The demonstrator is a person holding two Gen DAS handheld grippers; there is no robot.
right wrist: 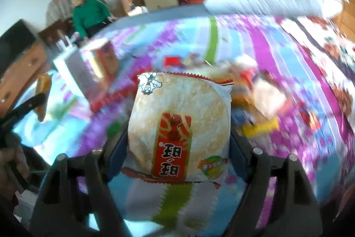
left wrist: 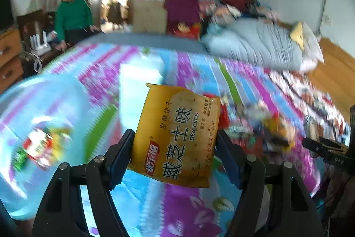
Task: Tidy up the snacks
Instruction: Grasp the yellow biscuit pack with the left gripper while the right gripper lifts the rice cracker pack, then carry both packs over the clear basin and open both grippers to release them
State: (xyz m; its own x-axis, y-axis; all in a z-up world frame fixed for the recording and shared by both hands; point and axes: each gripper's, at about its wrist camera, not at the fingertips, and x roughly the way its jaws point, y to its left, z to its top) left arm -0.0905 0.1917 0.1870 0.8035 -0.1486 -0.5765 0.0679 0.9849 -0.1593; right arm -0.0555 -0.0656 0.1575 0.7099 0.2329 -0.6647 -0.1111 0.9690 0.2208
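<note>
Left wrist view: the left tongs (left wrist: 174,148) are clenched on a yellow biscuit packet (left wrist: 177,134), held up above the flower-patterned bedspread (left wrist: 190,203); a pale blue plastic tub (left wrist: 20,170) with snacks inside sits to the left, and a loose snack pile (left wrist: 266,123) lies to the right. Right wrist view: the right tongs (right wrist: 178,143) grip a rice cracker packet (right wrist: 179,123) above the same bedspread (right wrist: 277,48), with the blurred snack pile (right wrist: 255,94) just beyond it.

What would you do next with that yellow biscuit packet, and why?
Probably carry it across to the clear blue tub on the left and let go over it. The left gripper is shut on the yellow biscuit packet, lifted above the striped bedspread, and the tub already holds what looks like another snack. The right gripper holds a rice cracker packet too.
</note>
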